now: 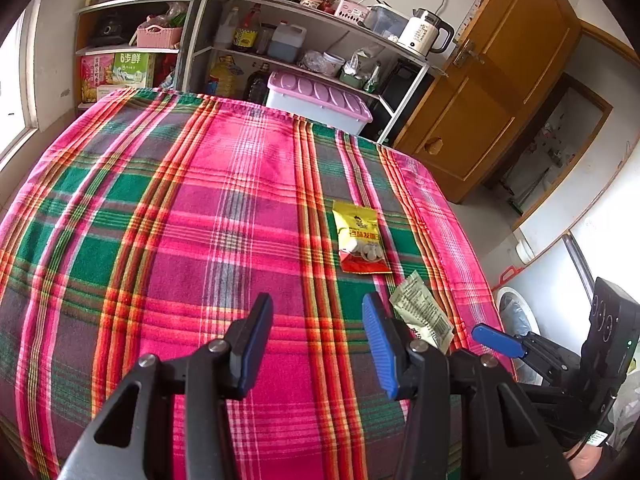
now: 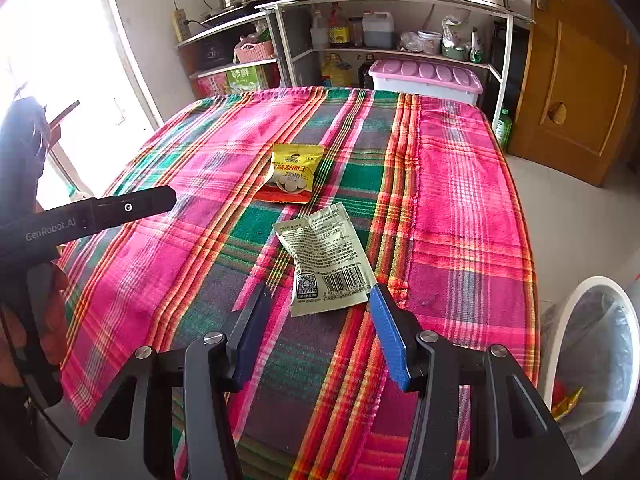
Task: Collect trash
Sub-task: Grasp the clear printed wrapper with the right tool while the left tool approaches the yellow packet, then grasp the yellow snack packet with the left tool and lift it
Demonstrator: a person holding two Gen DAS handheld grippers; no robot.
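A yellow and red snack wrapper (image 1: 361, 240) lies flat on the plaid tablecloth (image 1: 200, 220); it also shows in the right wrist view (image 2: 291, 174). A crumpled pale green wrapper (image 2: 328, 258) lies nearer the front edge, just beyond my right gripper (image 2: 320, 300), which is open and empty. In the left wrist view the green wrapper (image 1: 422, 312) sits right of my left gripper (image 1: 318, 308), which is open and empty above the cloth. The right gripper's blue fingertip (image 1: 496, 340) shows at the table's right edge.
A white bin (image 2: 596, 356) lined with a clear bag stands on the floor right of the table, with some wrappers inside. Shelves (image 2: 400, 20) with bottles, a kettle and a pink-lidded box (image 2: 426, 78) stand behind the table. A wooden door (image 2: 576, 64) is at the right.
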